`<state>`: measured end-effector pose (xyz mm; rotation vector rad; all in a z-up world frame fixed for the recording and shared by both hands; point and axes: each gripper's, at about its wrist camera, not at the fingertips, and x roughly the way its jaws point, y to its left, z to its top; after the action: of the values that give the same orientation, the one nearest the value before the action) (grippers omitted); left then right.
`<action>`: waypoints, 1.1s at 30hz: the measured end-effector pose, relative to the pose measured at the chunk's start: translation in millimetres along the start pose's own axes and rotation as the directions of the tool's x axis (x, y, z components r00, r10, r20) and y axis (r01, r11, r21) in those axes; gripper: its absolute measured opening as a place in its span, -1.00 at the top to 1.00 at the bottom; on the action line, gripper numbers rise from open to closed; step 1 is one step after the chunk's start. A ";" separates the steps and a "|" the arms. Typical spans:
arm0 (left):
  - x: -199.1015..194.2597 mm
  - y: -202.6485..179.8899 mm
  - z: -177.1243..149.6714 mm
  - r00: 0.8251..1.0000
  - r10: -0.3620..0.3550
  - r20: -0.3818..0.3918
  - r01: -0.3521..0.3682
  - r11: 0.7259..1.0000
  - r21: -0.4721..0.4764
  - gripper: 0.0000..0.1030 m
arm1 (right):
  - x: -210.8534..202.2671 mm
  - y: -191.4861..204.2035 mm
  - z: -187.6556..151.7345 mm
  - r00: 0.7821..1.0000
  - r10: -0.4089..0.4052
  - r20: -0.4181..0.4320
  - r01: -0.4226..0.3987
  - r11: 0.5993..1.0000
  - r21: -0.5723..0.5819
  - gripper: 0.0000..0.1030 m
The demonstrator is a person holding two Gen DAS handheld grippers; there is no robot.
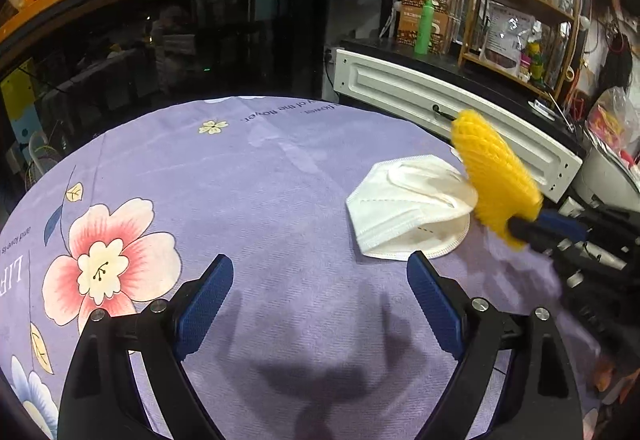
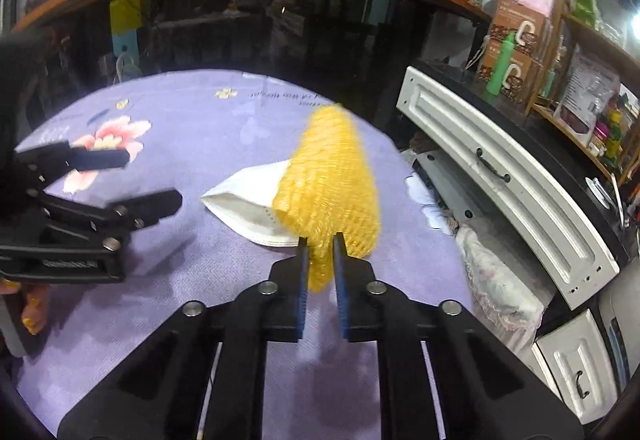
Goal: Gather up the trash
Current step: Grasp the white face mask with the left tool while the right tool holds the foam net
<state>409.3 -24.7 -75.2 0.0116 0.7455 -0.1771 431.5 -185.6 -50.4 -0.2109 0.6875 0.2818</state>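
Right tool has its 2 blue pads pinched tight on the bottom end of a yellow foam net sleeve, lifted off the counter. The sleeve's long axis runs straight out from the tool, free end pointing up and away toward the far edge, a bit blurry. From the left wrist view it's the same deal, the sleeve slants up-left out of the right tool.

Just under and behind the sleeve, a white face mask lies flat on the purple flowered cloth, partly covered by the sleeve in both views.

Left tool is spread wide with nothing between the pads, hovering low over bare cloth near the mask's near edge. Plenty of open cloth to its left and ahead. On the right, the counter edge sits close to a white drawer front.
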 end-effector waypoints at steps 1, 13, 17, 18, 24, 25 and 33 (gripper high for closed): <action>0.8 -3.9 -0.8 1.000 0.004 -0.002 -0.004 1.000 0.013 -0.68 | -4.2 -2.5 -0.8 1.000 0.003 0.006 -0.003 1.000 0.012 0.79; 21.3 -36.1 5.4 0.999 0.037 -0.034 -0.033 0.994 0.108 -0.29 | -57.4 -29.9 -21.0 0.997 0.018 0.074 -0.024 0.996 0.084 0.80; 32.1 -48.3 16.0 0.999 0.042 -0.031 -0.037 0.989 0.141 -0.22 | -68.5 -37.4 -28.5 0.996 0.038 0.082 -0.047 0.993 0.113 0.80; 35.7 -52.4 18.2 0.998 0.045 -0.032 -0.040 0.988 0.152 -0.21 | -70.1 -38.1 -30.3 0.996 0.039 0.082 -0.049 0.992 0.116 0.80; 58.2 -70.5 25.3 0.994 0.101 -0.052 -0.089 0.976 0.198 0.50 | -80.5 -44.9 -44.0 0.995 0.046 0.086 -0.059 0.987 0.151 0.80; 56.9 -69.8 26.8 0.994 0.100 -0.045 -0.090 0.978 0.188 0.56 | -82.1 -45.5 -46.2 0.995 0.047 0.085 -0.060 0.986 0.154 0.80; 33.7 -56.1 26.5 0.998 0.052 -0.040 -0.047 0.992 0.115 0.93 | -97.6 -51.2 -59.7 0.993 0.060 0.102 -0.079 0.977 0.195 0.80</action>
<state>442.3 -87.2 -75.5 0.1431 0.7763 -0.1729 340.7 -268.8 -27.0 0.0182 0.6244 0.2863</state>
